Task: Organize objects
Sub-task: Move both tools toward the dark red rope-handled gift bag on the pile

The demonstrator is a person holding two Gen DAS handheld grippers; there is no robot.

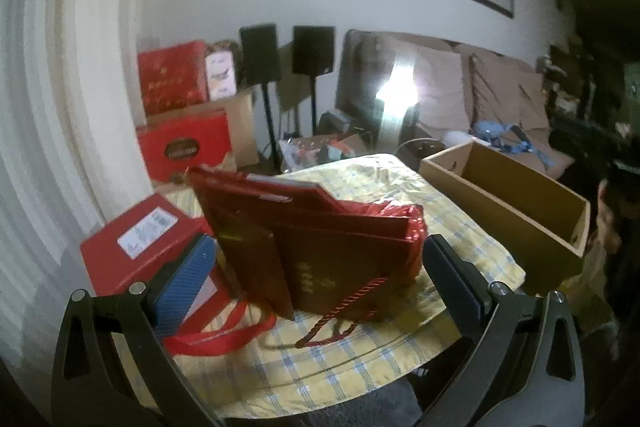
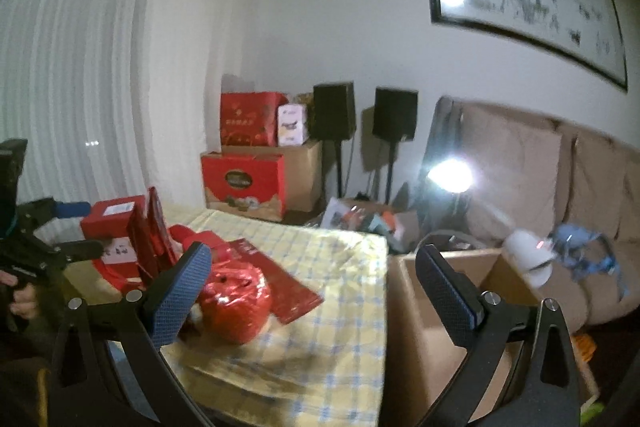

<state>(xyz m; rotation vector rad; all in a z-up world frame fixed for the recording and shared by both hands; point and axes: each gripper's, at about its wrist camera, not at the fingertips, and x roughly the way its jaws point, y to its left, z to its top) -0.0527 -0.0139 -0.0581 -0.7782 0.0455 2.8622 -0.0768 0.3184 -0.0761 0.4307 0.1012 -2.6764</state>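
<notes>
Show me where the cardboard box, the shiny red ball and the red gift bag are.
cardboard box [image 1: 496, 201]: left wrist view, on its near side wall.
shiny red ball [image 2: 236, 301]: right wrist view, on its crinkled front.
red gift bag [image 1: 344, 259]: left wrist view, on its front panel.

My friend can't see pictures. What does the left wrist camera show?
The open left gripper faces a dark red gift bag on a yellow checked tablecloth. A red box sits left; an empty wooden crate sits right.
</notes>
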